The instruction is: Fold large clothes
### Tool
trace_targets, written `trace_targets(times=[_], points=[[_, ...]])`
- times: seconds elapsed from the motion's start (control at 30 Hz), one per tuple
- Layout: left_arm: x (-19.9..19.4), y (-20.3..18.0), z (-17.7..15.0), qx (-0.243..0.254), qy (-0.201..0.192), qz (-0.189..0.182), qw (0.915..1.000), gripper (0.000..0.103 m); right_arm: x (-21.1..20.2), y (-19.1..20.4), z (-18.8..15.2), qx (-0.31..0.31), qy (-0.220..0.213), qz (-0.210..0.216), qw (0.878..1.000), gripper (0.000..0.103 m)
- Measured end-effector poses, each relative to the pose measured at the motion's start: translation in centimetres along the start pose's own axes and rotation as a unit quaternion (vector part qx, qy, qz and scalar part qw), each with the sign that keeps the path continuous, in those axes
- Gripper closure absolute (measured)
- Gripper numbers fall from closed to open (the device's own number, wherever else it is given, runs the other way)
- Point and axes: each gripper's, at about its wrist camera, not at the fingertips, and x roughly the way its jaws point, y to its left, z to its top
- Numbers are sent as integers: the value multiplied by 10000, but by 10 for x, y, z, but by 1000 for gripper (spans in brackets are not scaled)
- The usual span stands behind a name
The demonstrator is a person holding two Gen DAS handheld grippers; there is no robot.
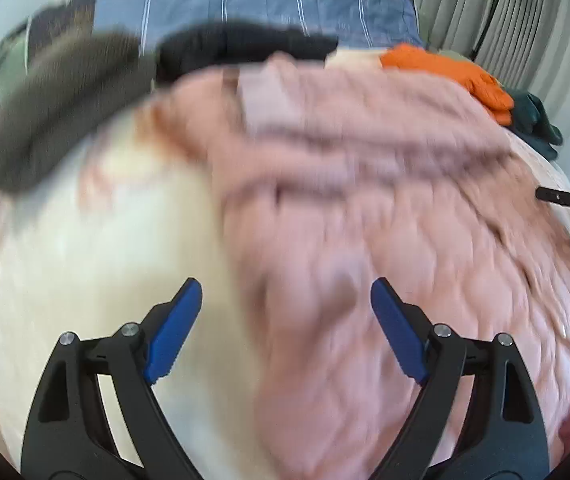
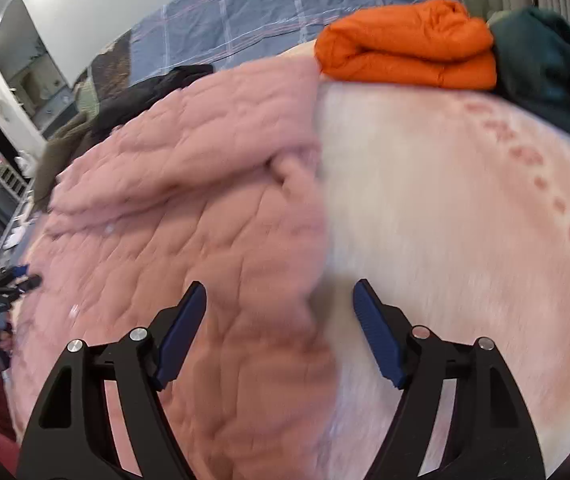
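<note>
Pink quilted coat under left claw, right claw; both spread wide, holding nothing.

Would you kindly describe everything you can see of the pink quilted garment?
The pink quilted garment is large, puffy and stitched in wavy lines, like a padded jacket. It lies spread flat, rumpled, on a cream fleecy blanket, with a paler tab near its far edge. Its far corner reaches the folded orange garment. Both grippers' jaws stand open, holding nothing.
</note>
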Motion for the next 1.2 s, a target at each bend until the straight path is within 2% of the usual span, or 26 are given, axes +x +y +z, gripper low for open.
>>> trace_targets(times=[0.03, 0.13, 0.23, 0.37, 0.6, 0.8, 0.87, 0.9, 0.97, 1.0, 1.03, 1.07, 1.1, 1.2], points=[[0, 1, -10, 2, 95, -71, 9999, 16, -2, 1, -5, -14, 9, 70, 10000, 31], [-9, 0, -28, -44, 64, -323, 9994, 17, -8, 1, -16, 59, 73, 265, 9996, 33], [-19, -7, -40, -117, 65, -756, 9970, 17, -14, 0, -25, 111, 142, 388, 9991, 33], [-28, -23, -59, 40, 138, -858, 9962, 17, -28, -11, -50, 183, 275, 771, 9965, 33], [-54, -31, -96, -209, 51, -1312, 9911, 17, -70, -24, -103, 460, 113, 1548, 9868, 33], [-74, -45, -124, -286, -59, -1794, 9833, 18, -99, -10, -148, 291, -100, 1879, 9817, 32], [-77, -49, -131, -290, -71, -1809, 9831, 22, -104, -9, -154, 361, -177, 1968, 9796, 33], [-80, -50, -133, -306, -102, -1784, 9834, 29, -105, -9, -155, 418, -229, 2004, 9785, 37], [-82, -45, -131, -608, -236, -1565, 9855, 80, -105, -10, -151, 672, -382, 2091, 9748, 73], [-84, -38, -125, -1081, -262, -1511, 9822, 92, -106, -11, -147, 842, -467, 2106, 9728, 93], [-89, -36, -120, -1326, -358, -1609, 9774, 93, -109, -11, -141, 1026, -573, 2137, 9698, 93], [-99, -40, -112, -1328, -579, -1668, 9753, 93, -118, -9, -133, 1114, -785, 2259, 9646, 93], [-118, -52, -99, -1062, -917, -1627, 9766, 93, -127, -4, -124, 1067, -968, 2319, 9620, 93], [-161, -75, -76, -533, -1489, -1528, 9755, 94, -158, 16, -99, 744, -1347, 2399, 9585, 94]])
